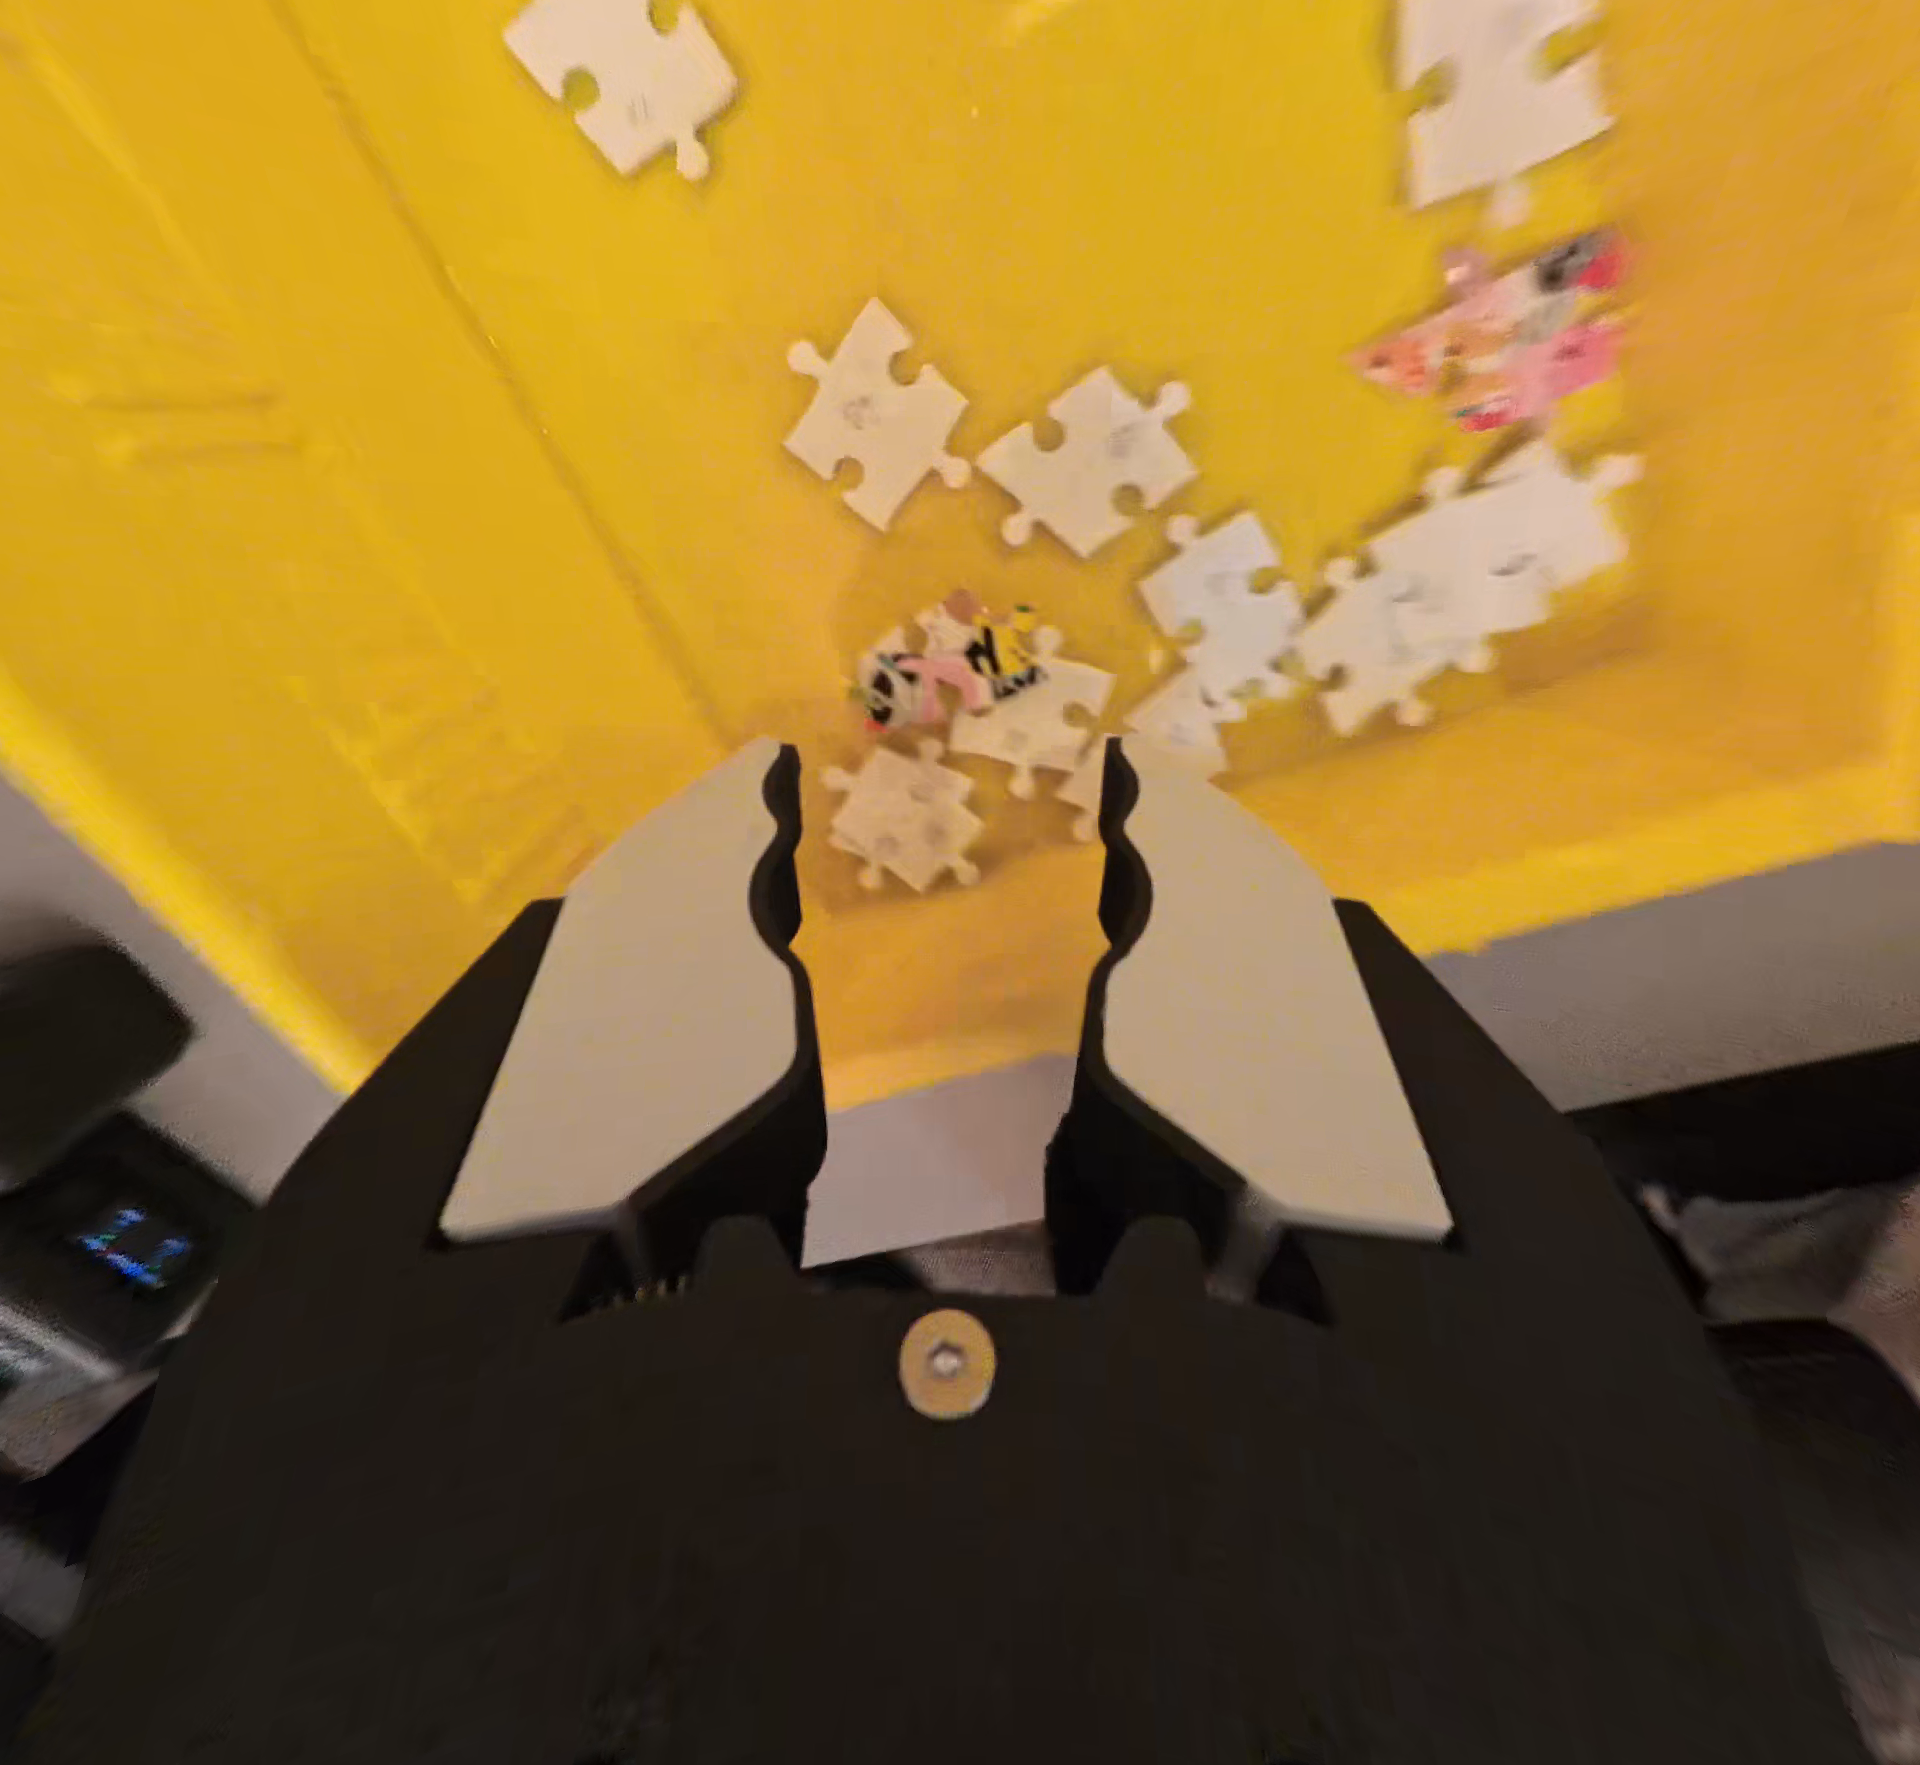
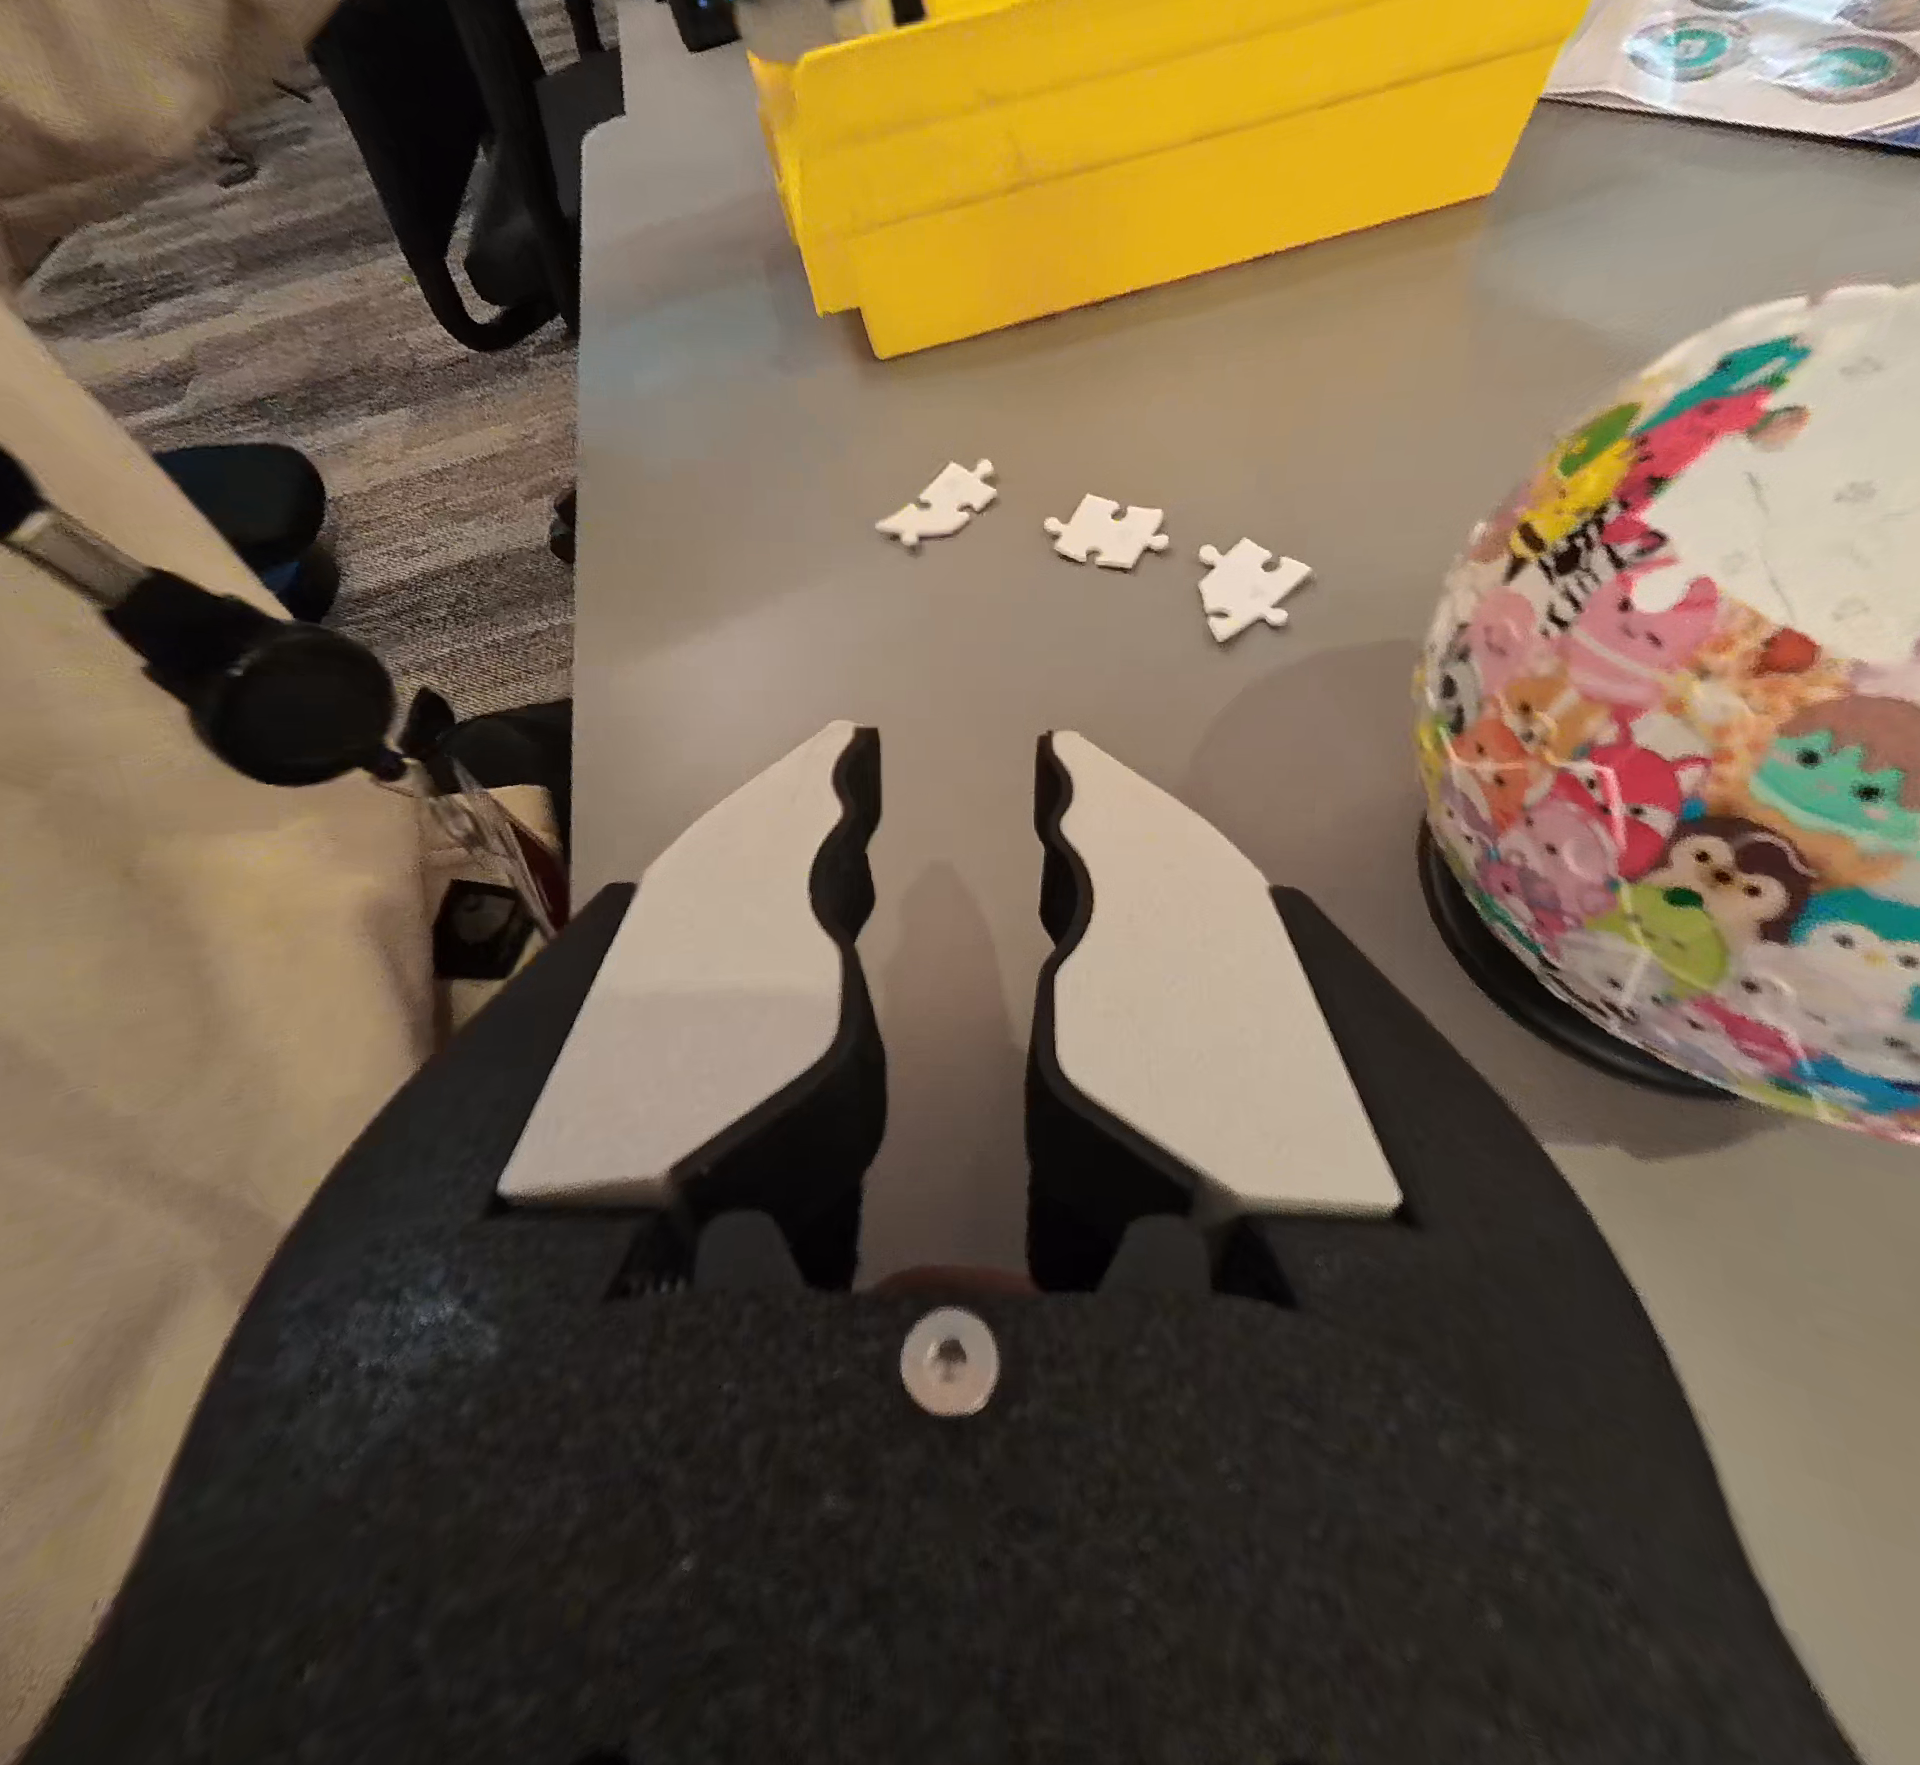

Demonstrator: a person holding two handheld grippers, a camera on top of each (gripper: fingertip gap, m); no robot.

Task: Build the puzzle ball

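1. The left gripper (image 1: pixel 948 785) hangs over the yellow bin (image 1: pixel 416 468), its jaws spread and holding nothing; just past its fingertips lies a small heap of puzzle pieces (image 1: pixel 971 713), mostly white backs up, one showing its printed side
2. More loose pieces are scattered farther ahead and off to the right of that gripper, blurred in its view
3. The right gripper (image 2: pixel 958 741) hovers above the grey table (image 2: pixel 727 780), jaws parted and empty; three white pieces (image 2: pixel 1107 531) lie ahead of its tips, well apart from them
4. The puzzle ball (image 2: pixel 1683 707) sits on a dark ring stand (image 2: pixel 1496 977) to the right of the right gripper, partly built, with a bare white patch near its top
5. Risk, as I see it: the heaped pieces overlap, so a closing pinch could catch two at once or flick one away
6. Flat pieces on a smooth floor give the fingers little edge, so a slip seems likely
7. Pressing a piece in too hard could roll the ball off its stand
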